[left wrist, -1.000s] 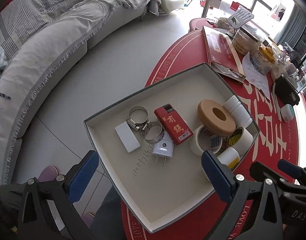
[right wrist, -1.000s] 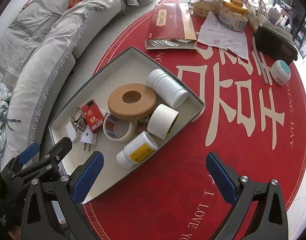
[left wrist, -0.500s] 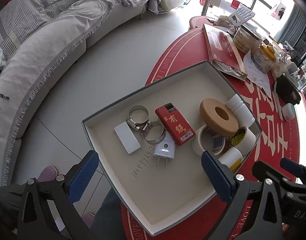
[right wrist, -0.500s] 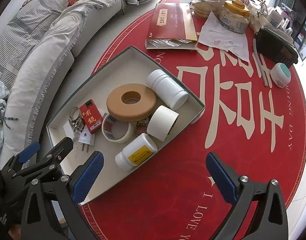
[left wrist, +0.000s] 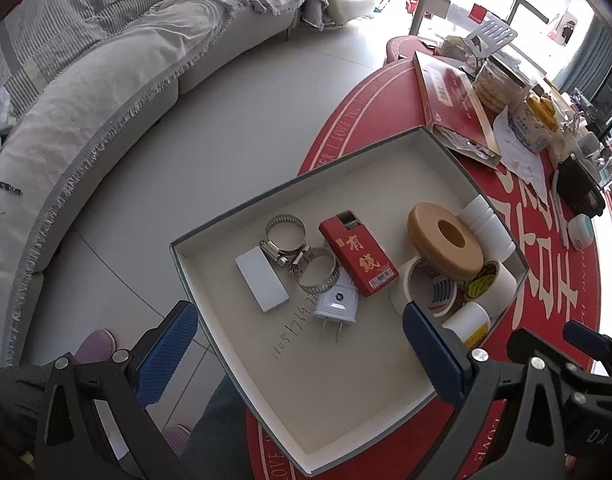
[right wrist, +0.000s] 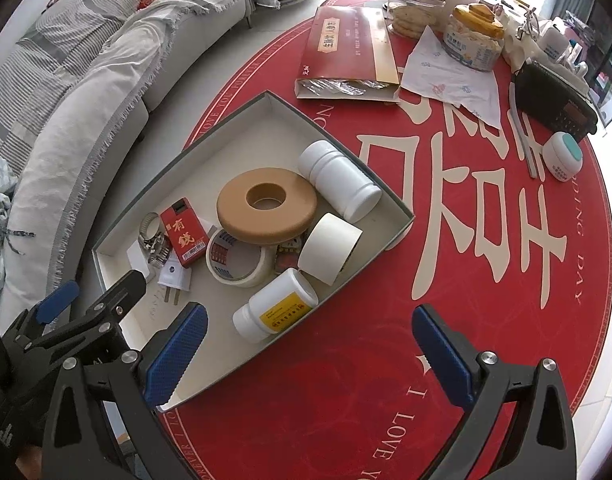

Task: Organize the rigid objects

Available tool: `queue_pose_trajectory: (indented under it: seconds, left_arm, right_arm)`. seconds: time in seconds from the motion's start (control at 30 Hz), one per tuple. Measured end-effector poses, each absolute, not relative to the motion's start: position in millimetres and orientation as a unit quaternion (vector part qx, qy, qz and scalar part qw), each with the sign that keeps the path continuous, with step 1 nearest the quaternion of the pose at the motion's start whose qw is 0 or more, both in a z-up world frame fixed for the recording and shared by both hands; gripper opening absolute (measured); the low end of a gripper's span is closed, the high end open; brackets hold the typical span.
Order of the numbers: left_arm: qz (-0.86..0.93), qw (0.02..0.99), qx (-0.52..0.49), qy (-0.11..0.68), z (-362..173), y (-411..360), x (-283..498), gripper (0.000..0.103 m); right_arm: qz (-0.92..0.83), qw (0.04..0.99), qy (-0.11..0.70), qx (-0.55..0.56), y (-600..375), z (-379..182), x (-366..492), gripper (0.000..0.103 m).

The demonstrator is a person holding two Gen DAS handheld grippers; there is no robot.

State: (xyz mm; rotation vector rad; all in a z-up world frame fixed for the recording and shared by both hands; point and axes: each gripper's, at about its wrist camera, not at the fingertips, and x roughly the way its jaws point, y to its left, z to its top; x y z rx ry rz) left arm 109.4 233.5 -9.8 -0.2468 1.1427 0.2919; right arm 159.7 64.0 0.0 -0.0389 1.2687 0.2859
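A grey cardboard box (left wrist: 209, 276) (right wrist: 233, 120) sits at the edge of the round red table. It holds two hose clamps (left wrist: 285, 232), a white card (left wrist: 261, 282), a white plug (left wrist: 336, 300), a red packet (left wrist: 358, 256) (right wrist: 183, 236), a tan foam ring (left wrist: 446, 240) (right wrist: 265, 204), tape rolls (right wrist: 330, 248) and white bottles (right wrist: 273, 312). My left gripper (left wrist: 297, 344) is open and empty above the box's near end. My right gripper (right wrist: 310, 344) is open and empty above the box's near corner and the tablecloth.
A red carton (right wrist: 350, 52), jars (right wrist: 472, 40), paper (right wrist: 454, 80), a black radio (right wrist: 554, 98) and a small white jar (right wrist: 562, 156) stand at the far side of the table (right wrist: 466, 280). A grey sofa (left wrist: 85, 100) curves along the left, with floor between.
Both grippers have drifted slightly, so the box sits a little higher in the left wrist view. Nothing in the box has moved and both grippers stay open.
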Motion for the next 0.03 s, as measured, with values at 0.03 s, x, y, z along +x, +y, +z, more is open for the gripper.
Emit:
queue_pose_trajectory:
  seconds: [0.03]
  left_arm:
    - [0.137,0.825,-0.115,0.537,-9.6,234.1,109.3,0.102]
  right_arm:
    - [0.133,0.796,0.590,-0.019,64.0,0.2,159.9,0.103]
